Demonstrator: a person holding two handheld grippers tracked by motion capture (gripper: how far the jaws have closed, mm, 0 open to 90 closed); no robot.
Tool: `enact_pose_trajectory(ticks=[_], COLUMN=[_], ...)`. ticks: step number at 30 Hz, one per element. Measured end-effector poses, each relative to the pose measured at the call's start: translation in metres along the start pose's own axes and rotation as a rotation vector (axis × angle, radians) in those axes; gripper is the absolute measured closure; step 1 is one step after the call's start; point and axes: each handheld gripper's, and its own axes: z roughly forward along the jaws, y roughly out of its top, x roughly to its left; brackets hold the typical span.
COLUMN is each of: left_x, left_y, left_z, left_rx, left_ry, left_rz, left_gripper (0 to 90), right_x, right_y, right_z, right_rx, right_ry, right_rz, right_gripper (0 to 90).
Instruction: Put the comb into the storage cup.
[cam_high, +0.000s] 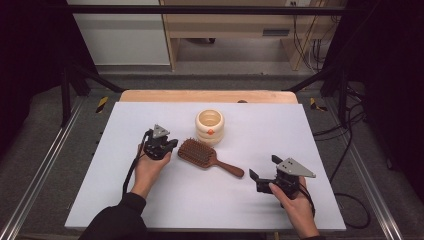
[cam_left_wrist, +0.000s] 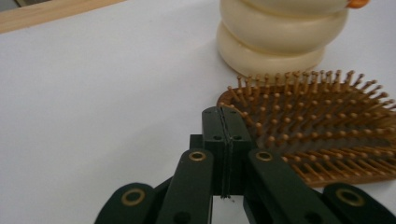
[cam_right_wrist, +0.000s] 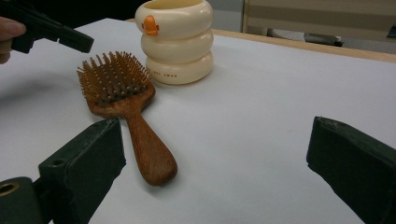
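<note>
Hairbrush (cam_high: 205, 154) of brown wood lies flat on the white counter (cam_high: 260, 200), bristles up, near the middle; its oval head points toward the person's left and its handle runs toward the right and slightly nearer the person. Just behind the head stands a cream cup (cam_high: 210, 126) shaped like stacked rings, upright, with a small orange mark on its side; in the right gripper view the cup sits just beyond the bristles, and whether the two touch cannot be told. The left claw (cam_high: 173, 144), held in the person's left hand (cam_high: 149, 167), has its jaws pressed together with nothing between them; its tip hangs just beside the far left edge of the brush head. In the left gripper view the closed jaws meet in a single dark seam, the bristles spread out to their right and the cup's lower rings rise behind. The right claw (cam_high: 264, 166), held in the right hand (cam_high: 295, 200), rests low over the counter with its jaws spread wide and empty, near the end of the handle but apart from it. From the right gripper view the two dark pads (cam_right_wrist: 84, 163) stand far apart at the lower corners, the rounded end of the handle lying close beside the left-hand pad, and the left claw shows at the upper left above the bristles.
</note>
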Motion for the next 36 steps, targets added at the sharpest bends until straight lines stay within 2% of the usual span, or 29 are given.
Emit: enact_pose_trajectory(ticks=[5,8,13,22,28,36], left_x=[0.006,0.010,0.009,0.007,0.005,0.003], left_y=[0.000,-0.002,-0.003,-0.004,-0.004,-0.002], left_z=[0.016,0.022,0.029,0.033,0.034,0.033], left_rx=[0.038,0.049,0.067,0.083,0.089,0.086], left_ry=[0.004,0.002,-0.005,-0.019,-0.012,-0.018], left_rz=[-0.003,-0.017,-0.008,0.007,0.024,0.037], left_gripper=[89.9,89.9,89.9,89.9,90.0,90.0], right_x=[0.001,0.001,0.001,0.000,0.000,0.001], right_y=[0.000,0.000,0.000,0.000,0.001,0.000], right_z=[0.001,0.001,0.001,0.000,-0.002,-0.002], right_rx=[0.007,0.009,0.012,0.012,0.009,0.025], right_ry=[0.007,0.012,0.018,0.018,0.015,0.036], right_rz=[-0.006,-0.009,-0.009,-0.005,-0.008,-0.017], right_gripper=[4.6,4.6,4.6,4.6,4.6,4.4])
